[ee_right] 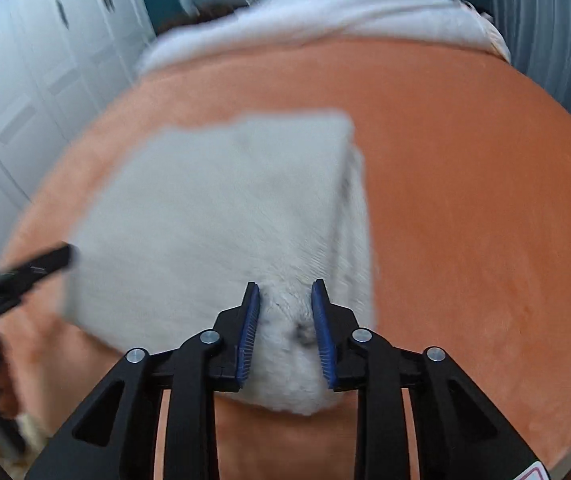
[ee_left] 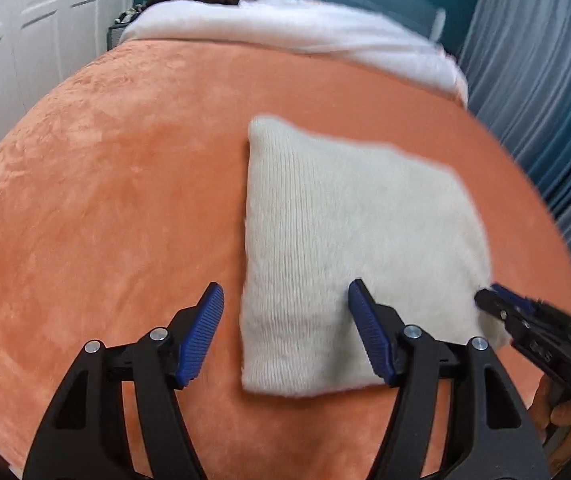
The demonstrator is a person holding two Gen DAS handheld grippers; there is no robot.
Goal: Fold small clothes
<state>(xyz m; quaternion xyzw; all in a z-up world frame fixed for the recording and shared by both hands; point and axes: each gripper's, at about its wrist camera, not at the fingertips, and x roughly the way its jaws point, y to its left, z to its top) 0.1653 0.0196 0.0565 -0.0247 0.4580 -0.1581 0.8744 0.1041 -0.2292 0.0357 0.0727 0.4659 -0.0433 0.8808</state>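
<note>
Cream knit garment [ee_left: 349, 248], folded into a rough square, lies on an orange bed cover [ee_left: 105, 200]. Right gripper [ee_right: 285, 320] pinches its near corner between narrow jaws. Left gripper [ee_left: 285, 332] hovers with jaws spread over the near edge. It looks soft, light and floppy; corners and edges offer the best grip.

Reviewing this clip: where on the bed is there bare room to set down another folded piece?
Bare orange blanket lies wide open left of the folded white knit garment, up to the white bedding. Another bare stretch lies right of the garment in the right wrist view. The garment's near edge is crowded: right gripper pinches it, left gripper open over it.
</note>
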